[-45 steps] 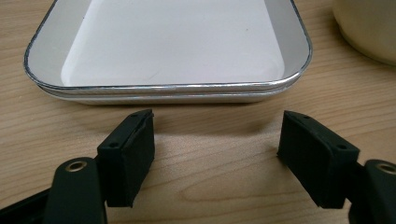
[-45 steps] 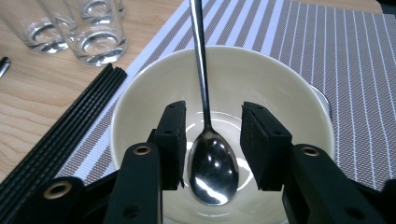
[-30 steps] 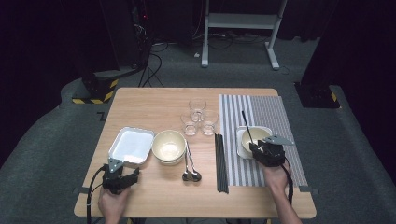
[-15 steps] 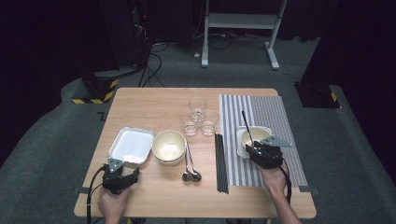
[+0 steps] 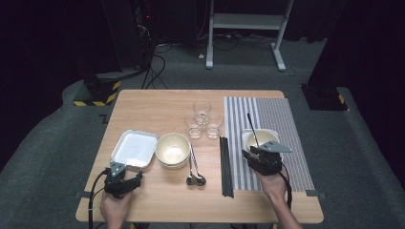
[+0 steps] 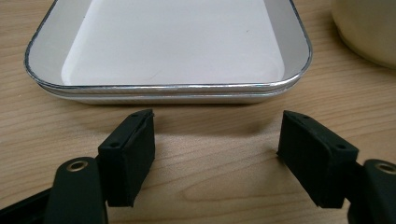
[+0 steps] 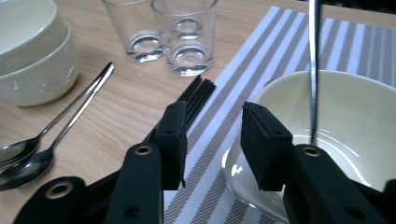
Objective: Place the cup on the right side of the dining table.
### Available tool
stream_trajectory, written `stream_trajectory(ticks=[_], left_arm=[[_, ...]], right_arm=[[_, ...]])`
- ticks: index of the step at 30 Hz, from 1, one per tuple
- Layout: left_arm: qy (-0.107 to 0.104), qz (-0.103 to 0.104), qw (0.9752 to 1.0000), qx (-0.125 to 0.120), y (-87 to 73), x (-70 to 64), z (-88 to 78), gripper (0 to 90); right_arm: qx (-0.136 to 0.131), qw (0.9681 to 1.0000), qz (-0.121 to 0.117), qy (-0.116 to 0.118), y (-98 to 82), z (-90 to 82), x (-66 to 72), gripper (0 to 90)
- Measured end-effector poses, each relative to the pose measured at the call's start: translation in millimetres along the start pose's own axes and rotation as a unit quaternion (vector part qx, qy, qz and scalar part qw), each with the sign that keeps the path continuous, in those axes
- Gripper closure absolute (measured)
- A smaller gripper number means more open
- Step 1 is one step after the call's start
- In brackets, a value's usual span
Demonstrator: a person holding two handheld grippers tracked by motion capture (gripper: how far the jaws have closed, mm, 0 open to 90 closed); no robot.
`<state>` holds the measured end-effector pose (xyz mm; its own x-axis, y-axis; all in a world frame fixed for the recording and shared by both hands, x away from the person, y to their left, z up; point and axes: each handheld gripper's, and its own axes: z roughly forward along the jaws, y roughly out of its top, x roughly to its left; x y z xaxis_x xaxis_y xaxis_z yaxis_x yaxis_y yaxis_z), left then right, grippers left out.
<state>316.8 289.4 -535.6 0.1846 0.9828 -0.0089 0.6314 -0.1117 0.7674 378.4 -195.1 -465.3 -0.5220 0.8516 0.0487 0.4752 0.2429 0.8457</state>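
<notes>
My right gripper (image 5: pixel 258 153) (image 7: pixel 214 112) hovers at the near left rim of a cream bowl (image 5: pixel 267 137) (image 7: pixel 355 107) on the striped placemat (image 5: pixel 282 119) (image 7: pixel 289 46). Its jaws stand open and have just been closing a little, with nothing between them. A thin metal handle (image 5: pixel 252 129) (image 7: pixel 314 70) stands up out of that bowl. At the table's near left, my left gripper (image 5: pixel 123 171) (image 6: pixel 217 121) rests open just short of the white tray (image 5: pixel 134 148) (image 6: pixel 177 42), its jaws wide and empty.
Two stacked cream bowls (image 5: pixel 173 150) (image 7: pixel 32 60) sit right of the tray. Two spoons (image 5: pixel 193 167) (image 7: pixel 56 135) lie beside them. Black chopsticks (image 5: pixel 226 167) (image 7: pixel 198 93) lie along the placemat's left edge. Three clear glasses (image 5: pixel 203 119) (image 7: pixel 182 37) stand mid-table.
My right gripper has shifted a little to the left and nearer the person, along the bowl's near rim. The left gripper has kept still.
</notes>
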Motion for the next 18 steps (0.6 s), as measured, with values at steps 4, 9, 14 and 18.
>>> stream_trajectory(ticks=[4,9,14,18], left_arm=[[-0.001,-0.003,1.0,-0.001,-0.1,0.7,-0.3,27.4],[-0.001,-0.003,1.0,-0.001,-0.1,0.5,-0.3,27.2],[0.002,-0.001,1.0,0.0,-0.1,-0.2,-0.1,27.2],[0.002,-0.001,1.0,0.0,-0.1,-0.4,-0.1,27.2]], right_arm=[[0.012,0.9998,-0.008,0.011,1.9,6.1,8.7,63.2],[0.023,0.9991,-0.024,0.027,2.0,13.6,19.0,64.3],[0.023,0.9983,-0.043,0.033,1.1,18.1,29.2,63.4],[0.029,0.9977,-0.038,0.047,0.0,22.2,31.7,64.1]])
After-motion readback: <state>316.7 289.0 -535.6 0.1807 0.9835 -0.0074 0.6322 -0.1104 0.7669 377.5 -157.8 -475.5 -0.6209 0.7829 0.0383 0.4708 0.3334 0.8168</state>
